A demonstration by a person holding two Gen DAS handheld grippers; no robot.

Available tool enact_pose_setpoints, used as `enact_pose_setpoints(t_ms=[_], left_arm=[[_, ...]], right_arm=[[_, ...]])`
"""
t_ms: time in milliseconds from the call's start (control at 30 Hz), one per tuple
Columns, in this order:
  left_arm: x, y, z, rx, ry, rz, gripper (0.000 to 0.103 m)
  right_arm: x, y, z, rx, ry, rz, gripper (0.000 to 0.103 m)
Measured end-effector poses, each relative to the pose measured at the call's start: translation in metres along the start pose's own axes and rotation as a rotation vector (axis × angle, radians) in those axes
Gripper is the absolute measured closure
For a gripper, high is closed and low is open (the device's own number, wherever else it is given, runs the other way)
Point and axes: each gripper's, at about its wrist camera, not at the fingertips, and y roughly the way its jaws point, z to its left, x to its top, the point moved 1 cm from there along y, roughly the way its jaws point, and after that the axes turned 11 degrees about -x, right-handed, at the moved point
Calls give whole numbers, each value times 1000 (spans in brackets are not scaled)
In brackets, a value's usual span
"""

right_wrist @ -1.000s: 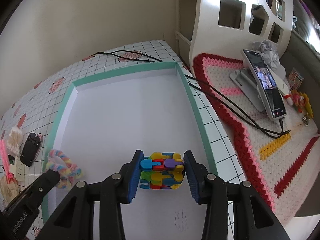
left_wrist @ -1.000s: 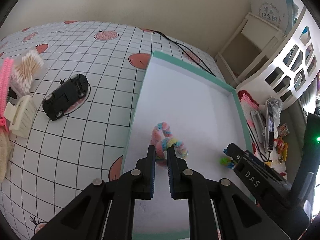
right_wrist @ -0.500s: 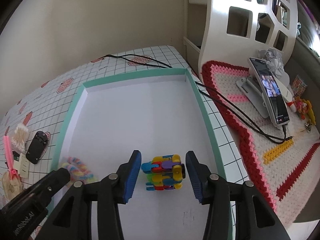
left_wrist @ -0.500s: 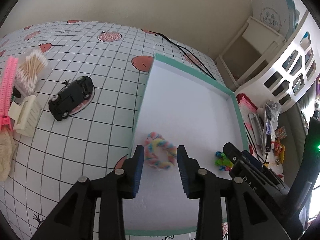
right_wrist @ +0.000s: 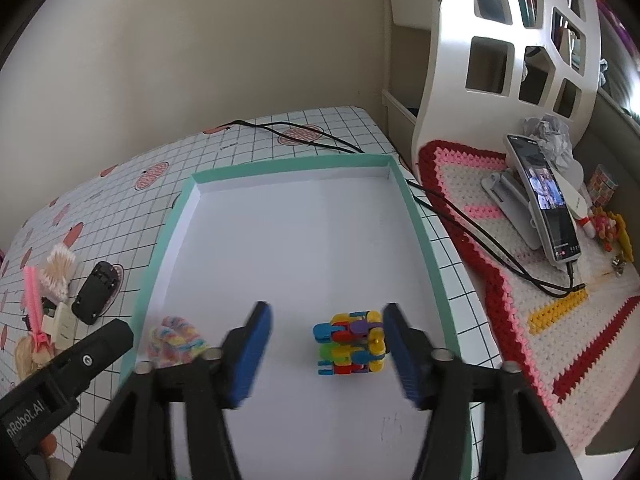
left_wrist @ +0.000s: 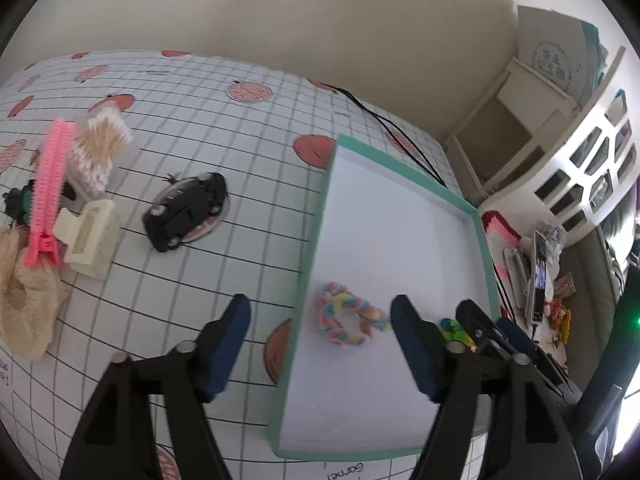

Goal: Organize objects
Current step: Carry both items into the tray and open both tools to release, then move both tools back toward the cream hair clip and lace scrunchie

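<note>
Left gripper (left_wrist: 320, 344): jaws spread wide, grasping nothing. Its left finger hangs over the gridded tablecloth (left_wrist: 240, 128); its right finger hangs over the white floor of the tray (left_wrist: 404, 168), a shallow white box with a teal rim.

A pastel braided hair tie (left_wrist: 347, 317) lies flat on the tray floor just inside the left rim, between the left gripper's fingers in the left wrist view and clear of both pads. The right wrist view shows it at the tray's near left corner.

Right gripper (right_wrist: 326, 354): jaws likewise released and wide, holding nothing. A multicoloured block cube (right_wrist: 352, 342) stands on the tray floor between its fingers, very near the right pad; contact cannot be confirmed. The left pad is well apart from it.

Outside the tray, on the tablecloth to its left:
- black toy car (left_wrist: 186, 210), resting on a red printed spot;
- cream hair claw clip (left_wrist: 90, 240), beside the car;
- pink comb (left_wrist: 48, 188), lying across a bundle of cotton swabs (left_wrist: 100, 152);
- beige knitted item (left_wrist: 24, 292), at the near left edge.

A black cable (right_wrist: 304, 138) runs across the cloth beyond the tray's far rim. To the right, a phone (right_wrist: 544, 204) leans on a stand on a crocheted mat (right_wrist: 520, 320).
</note>
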Motion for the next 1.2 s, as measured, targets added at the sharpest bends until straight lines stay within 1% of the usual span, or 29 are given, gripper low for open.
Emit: enact_pose_setpoints(t_ms=[33, 100, 133, 200, 267, 367, 467, 567, 733, 800, 933, 1000, 1067, 1133, 1200], left_arm=[[1, -1, 2, 1, -6, -4, 24], [2, -2, 6, 7, -15, -10, 17], [2, -2, 7, 12, -14, -11, 16], [2, -2, 9, 35, -6, -13, 13], [1, -2, 12, 51, -4, -17, 11], [2, -2, 18, 67, -21, -19, 8], [3, -4, 21, 78, -29, -31, 2], [4, -7, 22, 88, -25, -46, 0], [8, -16, 26, 107, -2, -67, 0], [11, -24, 31, 116, 1, -88, 0], [21, -50, 45, 142, -8, -171, 0], [25, -62, 55, 159, -21, -210, 0], [30, -74, 68, 191, -27, -241, 0], [33, -83, 79, 219, -32, -259, 0], [35, -95, 95, 251, -54, -270, 0]], right_arm=[[0, -1, 0, 3, 1, -2, 36], [0, -2, 0, 13, 8, 0, 31], [0, -2, 0, 20, 11, 2, 27], [-1, -2, 1, 22, 8, 3, 24], [-2, -1, 1, 24, 6, 4, 18], [-3, -1, 1, 35, 13, 8, 10], [-3, 0, 0, 45, 18, 11, 4], [-4, 0, 1, 48, 16, 11, 0], [-5, 0, 2, 43, 17, 5, 0], [-5, -1, 4, 42, 20, -4, 0], [-1, -12, 13, 38, 12, -53, 0], [3, -19, 21, 46, 7, -81, 0], [6, -26, 34, 56, -8, -108, 0], [9, -34, 48, 65, -18, -142, 0], [14, -41, 64, 92, -4, -159, 0]])
